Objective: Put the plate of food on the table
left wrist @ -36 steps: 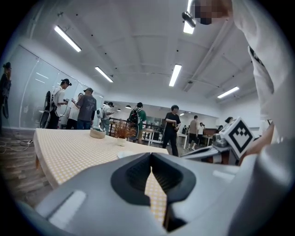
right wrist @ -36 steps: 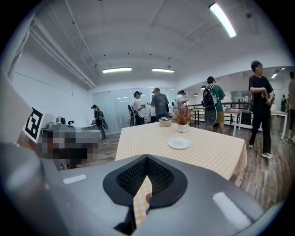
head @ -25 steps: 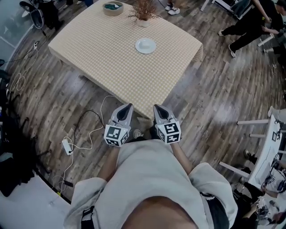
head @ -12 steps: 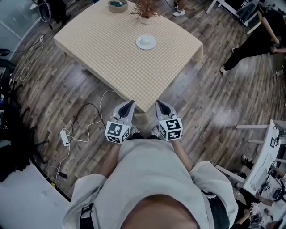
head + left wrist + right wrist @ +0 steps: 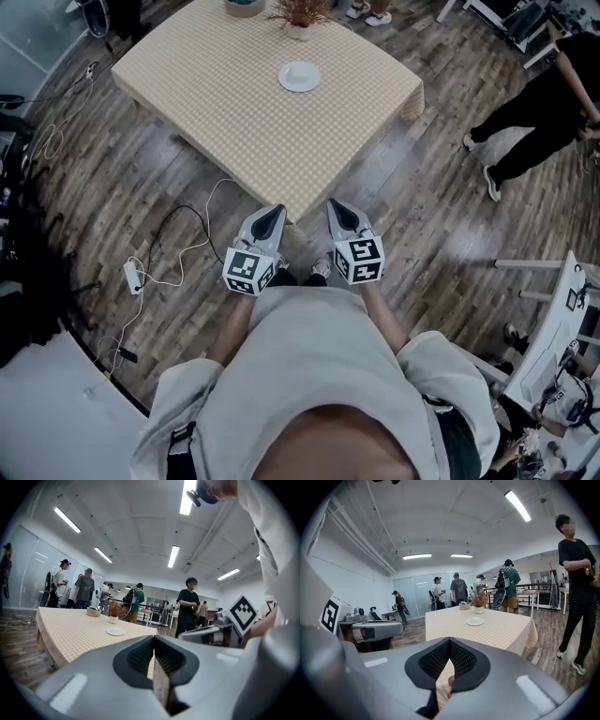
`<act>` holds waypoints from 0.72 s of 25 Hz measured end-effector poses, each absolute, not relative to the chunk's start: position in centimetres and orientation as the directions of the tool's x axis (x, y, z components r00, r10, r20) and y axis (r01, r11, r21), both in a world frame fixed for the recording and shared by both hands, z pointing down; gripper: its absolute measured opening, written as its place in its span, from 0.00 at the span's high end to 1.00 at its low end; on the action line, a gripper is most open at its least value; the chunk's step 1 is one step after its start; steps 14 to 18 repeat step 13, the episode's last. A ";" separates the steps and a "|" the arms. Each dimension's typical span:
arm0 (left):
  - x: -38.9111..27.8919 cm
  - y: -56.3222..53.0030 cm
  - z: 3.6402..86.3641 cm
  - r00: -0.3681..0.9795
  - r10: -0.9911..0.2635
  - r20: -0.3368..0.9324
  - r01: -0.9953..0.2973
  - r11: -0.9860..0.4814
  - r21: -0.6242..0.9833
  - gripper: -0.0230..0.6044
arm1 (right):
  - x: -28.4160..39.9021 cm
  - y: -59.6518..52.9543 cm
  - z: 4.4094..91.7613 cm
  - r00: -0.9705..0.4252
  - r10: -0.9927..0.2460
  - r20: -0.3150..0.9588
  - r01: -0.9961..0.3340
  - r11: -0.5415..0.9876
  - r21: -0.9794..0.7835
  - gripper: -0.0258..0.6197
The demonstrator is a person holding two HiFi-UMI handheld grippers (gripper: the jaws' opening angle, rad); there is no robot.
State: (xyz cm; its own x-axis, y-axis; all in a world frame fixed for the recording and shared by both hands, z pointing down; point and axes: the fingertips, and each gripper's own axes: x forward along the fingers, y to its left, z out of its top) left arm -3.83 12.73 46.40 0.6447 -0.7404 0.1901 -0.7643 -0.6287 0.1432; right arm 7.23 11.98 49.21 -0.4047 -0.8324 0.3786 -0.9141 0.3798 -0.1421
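Left gripper [image 5: 271, 214] and right gripper [image 5: 337, 208]: both clenched, empty, near table [image 5: 216, 89] corner. White plate [image 5: 299, 76] rests on table.

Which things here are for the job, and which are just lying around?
For the job: table, plate, left gripper and right gripper, both shut and empty.

Just lying about: plant, bowl, power strip and cables on the floor.
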 end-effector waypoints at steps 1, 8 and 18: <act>-3.7 12.8 46.3 0.644 -0.741 0.190 -0.765 -0.629 0.140 0.95 | 7.3 12.1 49.3 -0.405 -0.833 0.378 -0.914 0.378 -0.145 0.97; -3.5 12.9 45.9 0.638 -0.749 0.181 -0.770 -0.625 0.129 0.95 | 7.1 12.3 49.1 -0.414 -0.831 0.371 -0.910 0.389 -0.144 0.97; -3.3 12.4 45.6 0.639 -0.750 0.169 -0.769 -0.627 0.122 0.95 | 7.1 11.6 48.8 -0.418 -0.833 0.363 -0.908 0.398 -0.131 0.97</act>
